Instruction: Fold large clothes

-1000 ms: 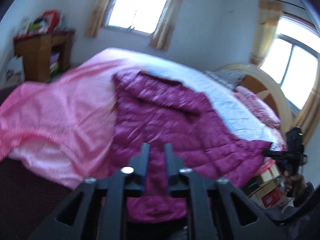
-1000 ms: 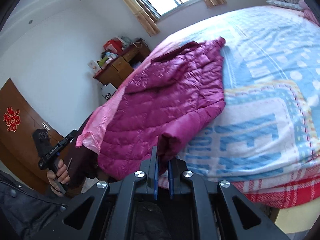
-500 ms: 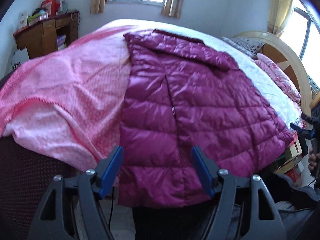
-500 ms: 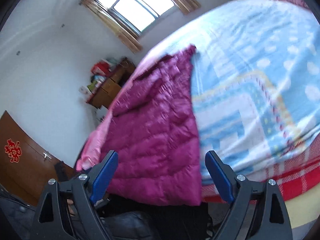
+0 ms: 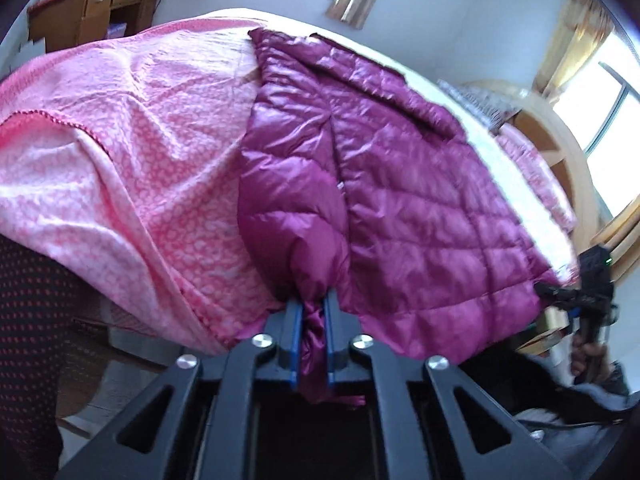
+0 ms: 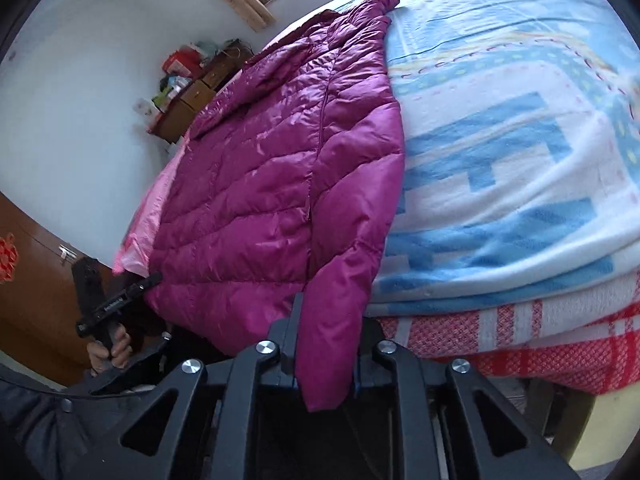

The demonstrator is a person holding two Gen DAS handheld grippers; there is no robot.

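Left wrist view: left hand-held gripper (image 5: 311, 312) pinches a bunched hem corner of the magenta quilted jacket (image 5: 400, 184), which lies spread on the bed w/ its hem hanging over the edge, beside a pink blanket (image 5: 132, 140); right hand-held gripper (image 5: 560, 294) sits at the far hem corner.

Right wrist view: right hand-held gripper (image 6: 328, 344) clamps the jacket (image 6: 272, 168) at its hanging corner, fabric filling the jaws, next to a blue-and-white blanket (image 6: 520, 160). Left hand-held gripper (image 6: 154, 279) meets the opposite hem corner.
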